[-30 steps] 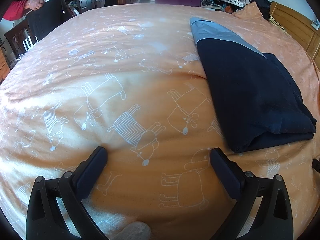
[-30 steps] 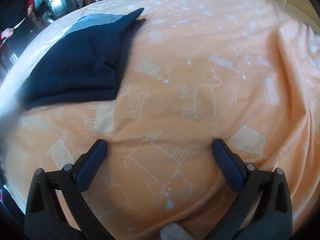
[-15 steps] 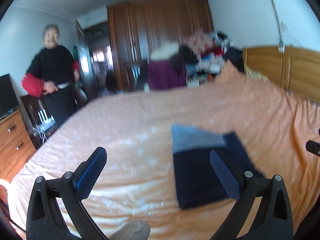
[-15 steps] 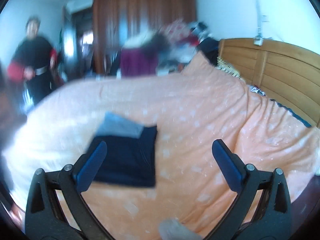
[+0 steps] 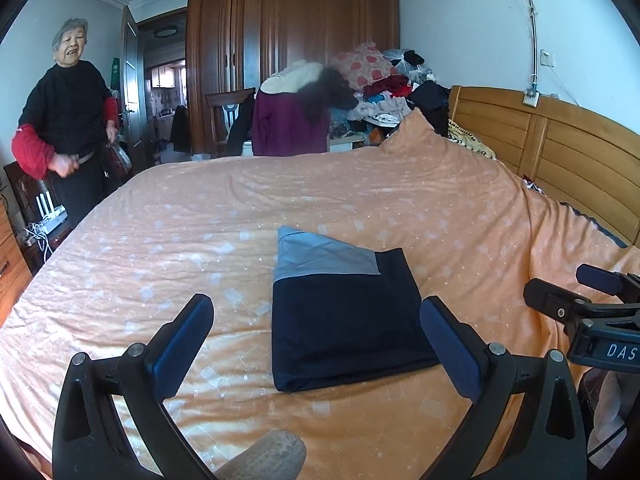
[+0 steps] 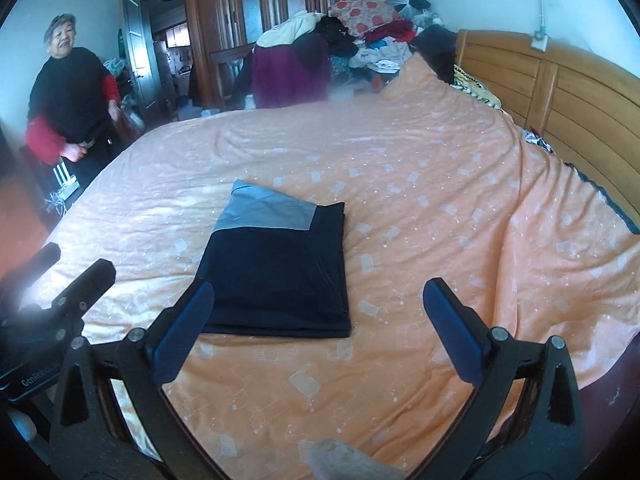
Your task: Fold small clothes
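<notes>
Left gripper (image 5: 316,334): black-framed claw with blue padded fingers, spread wide and holding nothing, raised above the near edge of the garment.

Right gripper (image 6: 318,318): a matching claw, also spread wide and empty, raised over the garment's near right corner; it shows again at the right edge of the left wrist view, well apart from the cloth.

Folded navy garment with a grey-blue band (image 5: 340,312): lies flat as a neat rectangle on the orange printed bedspread (image 5: 168,240), grey-blue band at its far end, thick fold edge nearest the claws. Neither claw touches it.

Change: a second ago both claws sat low, close to the bedspread just beside the garment; now they have lifted and tipped up, so the whole room beyond the garment has come into view. The garment's shape looks the same as before.

Meaning: the lift-away with both claws empty suggests this piece is finished. The next step is probably fetching another item.

Beyond the garment: a heap of mixed clothes (image 5: 380,92) past its far end, against a dark wooden wardrobe (image 5: 292,40); a wooden headboard (image 5: 560,148) to its right; a person in a black top with red sleeves (image 5: 60,128) standing far to its left.

Hidden: the garment's type and inner layers cannot be made out. The gripper-holding hands are out of frame, and a blurred pale object at the bottom edge is unidentifiable.
</notes>
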`<state>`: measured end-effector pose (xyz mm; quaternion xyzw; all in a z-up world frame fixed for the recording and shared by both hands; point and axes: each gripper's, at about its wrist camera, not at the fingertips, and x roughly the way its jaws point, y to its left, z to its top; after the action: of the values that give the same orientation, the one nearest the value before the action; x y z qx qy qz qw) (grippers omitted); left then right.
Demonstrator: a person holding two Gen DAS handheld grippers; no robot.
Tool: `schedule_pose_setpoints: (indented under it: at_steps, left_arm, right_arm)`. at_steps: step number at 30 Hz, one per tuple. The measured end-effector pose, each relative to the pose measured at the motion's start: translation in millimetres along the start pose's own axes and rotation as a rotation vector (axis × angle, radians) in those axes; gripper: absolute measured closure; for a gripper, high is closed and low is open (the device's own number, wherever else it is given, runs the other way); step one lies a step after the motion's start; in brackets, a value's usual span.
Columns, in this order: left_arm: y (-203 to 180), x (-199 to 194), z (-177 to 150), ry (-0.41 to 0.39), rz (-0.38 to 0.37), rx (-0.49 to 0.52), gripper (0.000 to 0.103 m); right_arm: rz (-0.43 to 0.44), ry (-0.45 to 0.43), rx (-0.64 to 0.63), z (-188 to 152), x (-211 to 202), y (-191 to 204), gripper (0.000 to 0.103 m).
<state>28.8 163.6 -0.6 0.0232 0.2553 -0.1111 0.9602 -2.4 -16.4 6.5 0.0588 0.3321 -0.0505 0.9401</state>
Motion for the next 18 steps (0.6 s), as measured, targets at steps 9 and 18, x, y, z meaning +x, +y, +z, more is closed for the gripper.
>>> schedule_pose_setpoints:
  at_steps: [9, 18]
  left_arm:
    - [8, -14, 7, -0.019, 0.001, -0.014, 0.0]
    - [13, -20, 12, -0.045, 0.009, -0.027, 0.0]
  right_arm:
    - [0.033, -0.012, -0.009, 8, -5, 12, 0.001]
    - [0.068, -0.004, -0.017, 8, -6, 21, 0.001]
